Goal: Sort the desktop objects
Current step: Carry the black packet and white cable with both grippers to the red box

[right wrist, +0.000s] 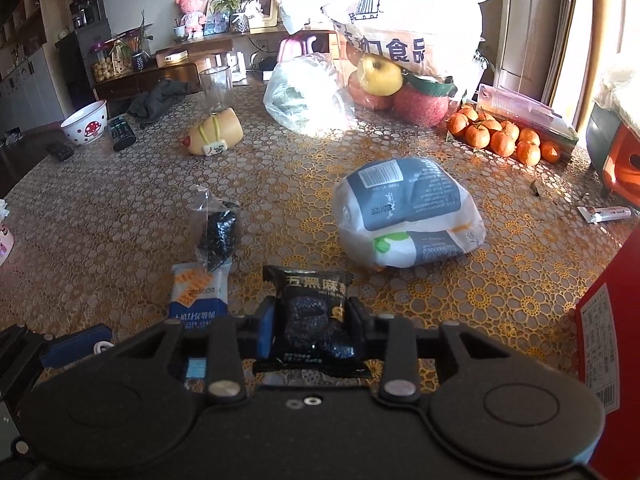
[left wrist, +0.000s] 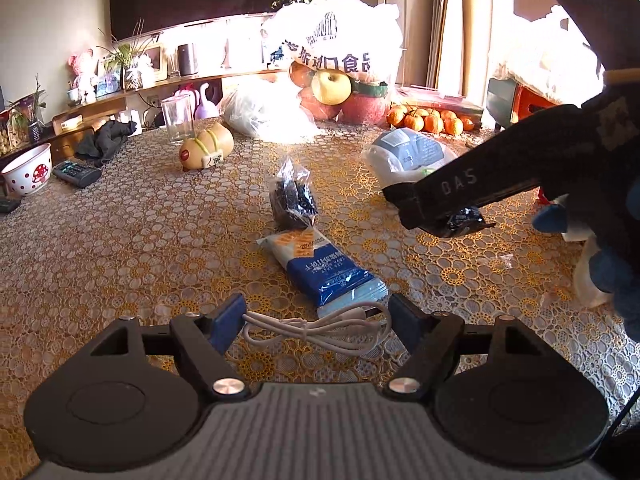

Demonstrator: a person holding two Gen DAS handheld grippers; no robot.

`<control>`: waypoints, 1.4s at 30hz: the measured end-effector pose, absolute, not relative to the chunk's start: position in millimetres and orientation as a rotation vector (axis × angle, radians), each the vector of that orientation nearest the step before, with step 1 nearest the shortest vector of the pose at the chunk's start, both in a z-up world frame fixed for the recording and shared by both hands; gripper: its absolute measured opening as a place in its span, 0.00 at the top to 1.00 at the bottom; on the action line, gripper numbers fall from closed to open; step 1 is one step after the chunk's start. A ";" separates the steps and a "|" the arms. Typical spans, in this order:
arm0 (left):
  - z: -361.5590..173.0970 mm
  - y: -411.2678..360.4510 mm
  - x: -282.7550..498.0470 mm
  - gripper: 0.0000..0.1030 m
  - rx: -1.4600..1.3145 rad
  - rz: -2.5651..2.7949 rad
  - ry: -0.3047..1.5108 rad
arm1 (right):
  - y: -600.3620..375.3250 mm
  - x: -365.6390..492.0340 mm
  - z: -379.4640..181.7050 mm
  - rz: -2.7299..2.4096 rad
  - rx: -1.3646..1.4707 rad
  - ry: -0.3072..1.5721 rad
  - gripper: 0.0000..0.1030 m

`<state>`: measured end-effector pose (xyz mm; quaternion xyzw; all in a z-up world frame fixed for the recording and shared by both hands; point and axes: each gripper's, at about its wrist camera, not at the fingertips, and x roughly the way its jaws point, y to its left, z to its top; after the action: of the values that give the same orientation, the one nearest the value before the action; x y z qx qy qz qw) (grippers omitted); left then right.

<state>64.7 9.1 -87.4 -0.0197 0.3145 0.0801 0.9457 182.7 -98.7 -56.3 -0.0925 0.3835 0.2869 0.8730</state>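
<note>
Our right gripper (right wrist: 311, 322) is clenched on a black sesame snack packet (right wrist: 314, 320), lifted just above the lace tablecloth (right wrist: 120, 220). Our left gripper (left wrist: 316, 322) is released, with the coiled white cable (left wrist: 316, 330) lying between its fingers, ungripped. We judge a pick done; next we carry the packet to its group, perhaps beside the blue-and-white packet (right wrist: 199, 296).
</note>
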 end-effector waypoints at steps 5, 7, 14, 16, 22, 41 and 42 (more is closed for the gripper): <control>-73.1 4.9 59.9 0.24 -0.040 0.164 0.623 | -115.8 170.3 -41.8 0.583 -0.174 0.794 0.65; -66.6 1.9 58.5 0.24 -0.038 0.164 0.613 | -124.1 164.3 -35.8 0.576 -0.159 0.787 0.65; -43.7 -13.6 53.7 0.24 -0.024 0.151 0.581 | -157.2 142.9 -16.4 0.555 -0.116 0.758 0.65; -36.1 -18.7 53.1 0.24 -0.026 0.144 0.573 | -166.2 136.4 -11.4 0.547 -0.104 0.749 0.65; -15.4 -34.4 52.7 0.24 -0.025 0.128 0.546 | -190.6 118.6 4.6 0.545 -0.075 0.720 0.65; 37.2 -102.3 61.2 0.24 0.005 -0.001 0.484 | -265.7 88.8 45.2 0.492 -0.065 0.625 0.65; 38.0 -104.8 62.7 0.24 0.003 -0.007 0.485 | -271.2 88.2 47.3 0.485 -0.066 0.619 0.65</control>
<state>62.7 -104.8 38.0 0.0017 0.2402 -0.0037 0.9707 88.2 -271.2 47.3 -0.0320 0.3016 0.2362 0.9232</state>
